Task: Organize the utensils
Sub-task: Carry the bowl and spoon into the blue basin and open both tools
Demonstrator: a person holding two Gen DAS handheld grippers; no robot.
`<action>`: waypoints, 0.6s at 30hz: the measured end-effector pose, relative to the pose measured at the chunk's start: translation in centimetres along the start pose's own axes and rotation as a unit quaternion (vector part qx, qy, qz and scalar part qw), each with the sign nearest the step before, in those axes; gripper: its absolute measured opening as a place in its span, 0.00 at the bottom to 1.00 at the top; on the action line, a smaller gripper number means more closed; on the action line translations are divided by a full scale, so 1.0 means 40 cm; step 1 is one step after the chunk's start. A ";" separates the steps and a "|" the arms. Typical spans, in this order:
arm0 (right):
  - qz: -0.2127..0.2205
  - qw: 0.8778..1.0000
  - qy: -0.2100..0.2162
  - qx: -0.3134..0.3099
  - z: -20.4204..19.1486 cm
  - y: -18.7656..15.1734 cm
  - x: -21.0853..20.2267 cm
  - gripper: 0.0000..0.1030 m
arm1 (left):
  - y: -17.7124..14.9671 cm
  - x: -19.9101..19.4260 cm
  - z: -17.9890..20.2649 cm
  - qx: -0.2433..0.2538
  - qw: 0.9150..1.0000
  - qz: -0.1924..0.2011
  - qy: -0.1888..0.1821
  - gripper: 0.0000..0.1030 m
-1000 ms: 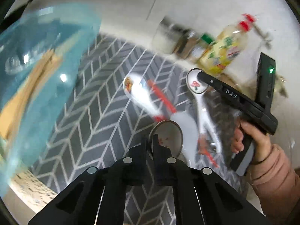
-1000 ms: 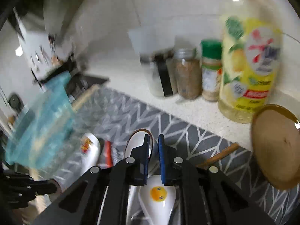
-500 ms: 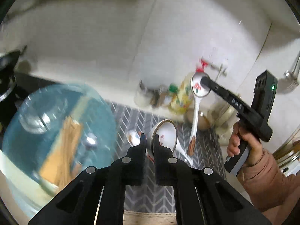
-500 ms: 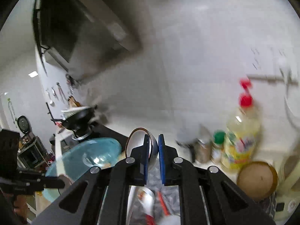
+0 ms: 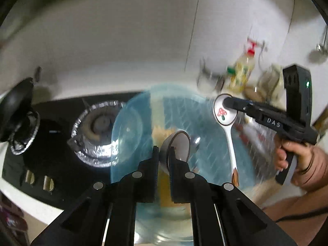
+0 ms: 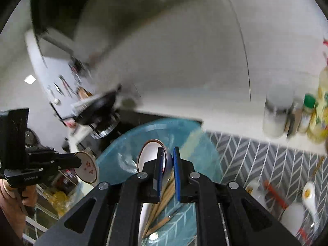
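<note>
My left gripper [image 5: 163, 151] is shut on the rim of a white spoon with red flowers [image 5: 180, 145], held above a translucent blue bowl [image 5: 131, 127]. My right gripper [image 6: 168, 153] is shut on a white mushroom-print spoon [image 5: 222, 113], whose handle hangs down over the same bowl [image 6: 196, 143]. Wooden chopsticks [image 6: 162, 203] and a metal spoon lie inside the bowl. In the right wrist view, the left gripper [image 6: 79, 162] with the flower spoon [image 6: 88, 169] is at the left. The left wrist view shows the right gripper [image 5: 226, 102], held by a hand, at the right.
A grey chevron mat [image 6: 266, 160] to the right carries more white spoons [image 6: 308, 192] and a red-handled utensil [image 6: 274, 194]. Jars and a yellow bottle [image 6: 307, 114] line the wall. On the left is a black stove with a foil-lined burner [image 5: 98, 127] and a pan [image 5: 16, 106].
Both grippers lifted their spoons off the mat and swung left. They now hang over the blue bowl, and the stove has come into view.
</note>
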State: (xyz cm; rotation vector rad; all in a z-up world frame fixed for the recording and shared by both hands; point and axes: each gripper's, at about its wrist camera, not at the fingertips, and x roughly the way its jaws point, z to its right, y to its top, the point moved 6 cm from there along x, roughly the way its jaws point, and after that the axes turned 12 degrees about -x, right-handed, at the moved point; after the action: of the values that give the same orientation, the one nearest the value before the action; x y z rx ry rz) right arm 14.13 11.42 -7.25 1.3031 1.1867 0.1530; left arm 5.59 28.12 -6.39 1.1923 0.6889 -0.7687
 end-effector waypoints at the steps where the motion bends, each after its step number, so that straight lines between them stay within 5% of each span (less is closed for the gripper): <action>1: -0.019 1.000 -0.008 0.002 -0.003 -0.014 0.026 0.09 | -0.006 0.025 -0.014 0.003 1.000 -0.016 -0.004 0.10; 5: -0.089 0.995 -0.052 -0.007 -0.024 -0.073 0.109 0.10 | -0.012 0.135 -0.050 0.008 0.997 -0.071 -0.037 0.10; 12: -0.183 0.978 -0.092 -0.040 -0.039 -0.100 0.182 0.11 | 0.031 0.267 -0.044 0.002 0.993 -0.115 -0.039 0.09; 16: -0.174 0.980 -0.088 -0.043 -0.027 -0.070 0.162 0.11 | 0.053 0.265 -0.027 0.000 0.994 -0.108 -0.033 0.10; 18: -0.135 0.988 -0.070 -0.029 -0.006 -0.029 0.107 0.11 | 0.076 0.226 -0.007 -0.007 0.995 -0.087 -0.041 0.11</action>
State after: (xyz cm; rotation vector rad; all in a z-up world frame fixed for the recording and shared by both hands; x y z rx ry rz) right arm 15.28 14.07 -10.62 1.0715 1.2158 -0.0991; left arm 13.18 27.54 -12.10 1.0926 0.7362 -0.9519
